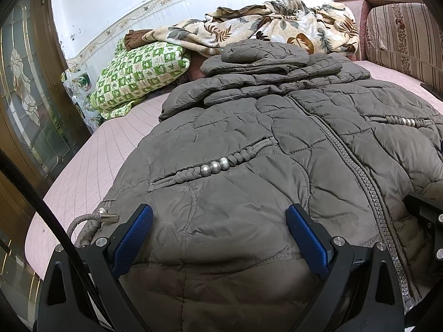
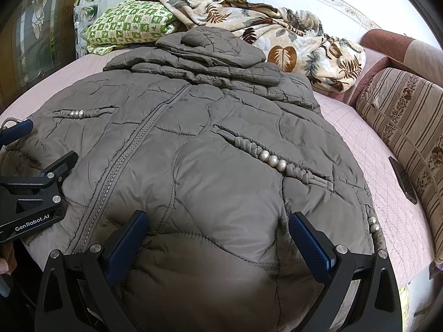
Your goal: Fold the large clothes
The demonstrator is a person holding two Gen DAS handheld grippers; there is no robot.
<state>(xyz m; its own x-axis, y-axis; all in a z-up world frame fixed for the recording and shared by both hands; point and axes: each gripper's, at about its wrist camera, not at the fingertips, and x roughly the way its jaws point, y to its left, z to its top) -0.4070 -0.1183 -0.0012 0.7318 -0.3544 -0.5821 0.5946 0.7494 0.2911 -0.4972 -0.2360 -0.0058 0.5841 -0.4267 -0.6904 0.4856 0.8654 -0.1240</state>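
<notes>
A grey-brown quilted jacket lies front up on the pink bed cover. It is zipped shut, and its sleeves and hood are folded in at the far end. My left gripper is open at the near hem, left of the zipper, its blue pads straddling the padded fabric. My right gripper is open at the hem right of the zipper, below the beaded pocket trim. The left gripper also shows at the left edge of the right wrist view.
A green checked pillow and a floral blanket lie at the bed's far end. A striped cushion lines the right side, with a dark flat object beside it. A wooden door with patterned glass stands on the left.
</notes>
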